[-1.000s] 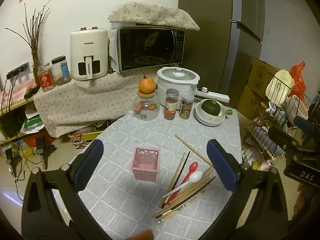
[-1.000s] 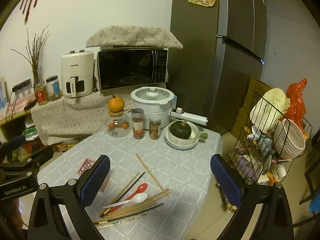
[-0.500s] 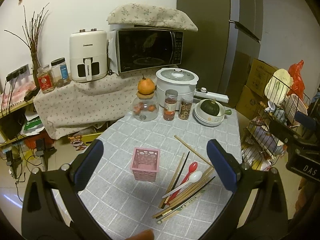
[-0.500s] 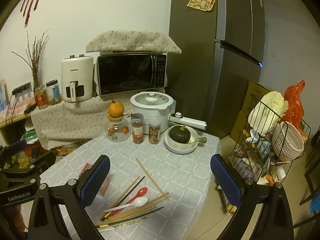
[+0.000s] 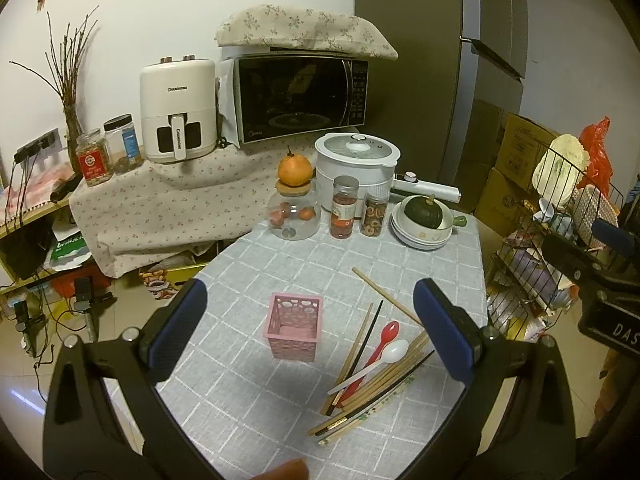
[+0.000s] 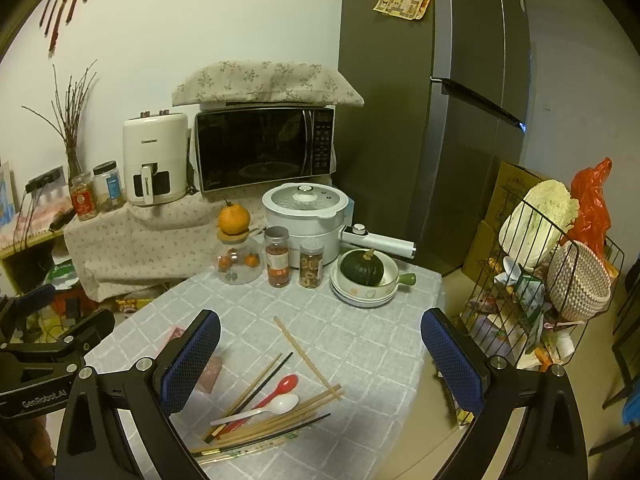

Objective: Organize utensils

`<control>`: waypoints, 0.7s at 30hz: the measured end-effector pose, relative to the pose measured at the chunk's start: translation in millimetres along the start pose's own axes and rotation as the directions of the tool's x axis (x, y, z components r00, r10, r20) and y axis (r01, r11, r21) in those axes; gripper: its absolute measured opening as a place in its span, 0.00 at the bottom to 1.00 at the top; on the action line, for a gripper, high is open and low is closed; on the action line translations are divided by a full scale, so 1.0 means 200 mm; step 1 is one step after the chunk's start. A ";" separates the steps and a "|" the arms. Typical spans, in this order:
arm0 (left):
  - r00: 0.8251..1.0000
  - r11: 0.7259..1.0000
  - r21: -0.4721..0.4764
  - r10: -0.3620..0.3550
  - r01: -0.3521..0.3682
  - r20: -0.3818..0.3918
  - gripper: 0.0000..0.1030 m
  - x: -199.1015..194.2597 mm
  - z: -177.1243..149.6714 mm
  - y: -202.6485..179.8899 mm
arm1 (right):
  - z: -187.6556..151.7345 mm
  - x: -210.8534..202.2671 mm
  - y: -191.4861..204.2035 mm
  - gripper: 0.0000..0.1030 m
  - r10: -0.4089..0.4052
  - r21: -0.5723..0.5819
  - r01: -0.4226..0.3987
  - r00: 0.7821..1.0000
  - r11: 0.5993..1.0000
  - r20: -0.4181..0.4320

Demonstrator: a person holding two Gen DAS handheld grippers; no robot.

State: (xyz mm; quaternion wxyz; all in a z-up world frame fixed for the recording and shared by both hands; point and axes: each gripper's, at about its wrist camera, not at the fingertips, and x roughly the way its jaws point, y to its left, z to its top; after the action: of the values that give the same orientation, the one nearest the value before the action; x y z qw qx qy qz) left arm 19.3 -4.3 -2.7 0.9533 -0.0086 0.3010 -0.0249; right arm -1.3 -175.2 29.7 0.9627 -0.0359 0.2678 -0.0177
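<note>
Along the left wrist view, the left gripper hangs above the grey checked tablecloth with its blue-padded fingers spread wide and nothing between them. Centred between them stands the pink perforated plastic basket, upright and apart from the utensils. At 4 o'clock of the basket lies a loose pile of wooden and black chopsticks; across it rest a red plastic spoon and a white plastic spoon, side by side. One single wooden chopstick lies at 12 o'clock of the pile. At 3 o'clock, part of the right gripper's body is visible.

Along the right wrist view, the right gripper likewise has its fingers spread wide, empty. The chopstick pile and both spoons lie between them at 6 o'clock. Only a sliver of the pink basket shows behind the left finger.
</note>
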 end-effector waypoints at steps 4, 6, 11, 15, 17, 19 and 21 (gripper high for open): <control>1.000 1.000 0.000 0.000 0.000 -0.001 0.99 0.00 0.00 0.00 | 0.00 0.00 0.00 0.98 -0.001 0.004 0.001 1.000 1.000 0.001; 1.000 1.000 0.000 0.001 -0.001 -0.003 0.99 0.00 0.00 0.00 | 0.00 0.00 0.00 0.98 0.000 0.003 0.000 1.000 1.000 0.000; 1.000 1.000 -0.003 -0.007 0.007 -0.008 0.99 0.00 0.01 0.01 | 0.00 0.00 0.00 0.98 0.001 0.003 -0.001 1.000 1.000 0.002; 1.000 1.000 -0.006 -0.005 0.005 -0.009 1.00 0.00 0.01 0.02 | 0.00 0.01 0.01 0.98 0.002 0.004 -0.002 1.000 1.000 0.001; 1.000 1.000 -0.005 -0.003 0.003 -0.008 0.99 0.00 0.01 0.02 | 0.00 0.01 0.01 0.99 0.005 0.005 -0.005 1.000 1.000 -0.001; 1.000 1.000 -0.004 -0.004 0.004 -0.009 0.99 0.00 0.01 0.02 | 0.00 0.00 0.00 0.99 0.003 0.004 -0.003 1.000 1.000 0.001; 1.000 1.000 -0.005 -0.003 0.003 -0.008 0.99 0.00 0.01 0.02 | 0.00 0.00 0.00 0.99 0.004 0.005 -0.004 1.000 1.000 0.000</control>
State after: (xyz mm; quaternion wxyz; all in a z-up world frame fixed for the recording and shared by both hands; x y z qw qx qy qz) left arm 20.8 -0.3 -1.3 0.9520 -0.0113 0.3050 -0.0255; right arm -0.5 -174.5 29.3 0.9628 -0.0328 0.2679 -0.0165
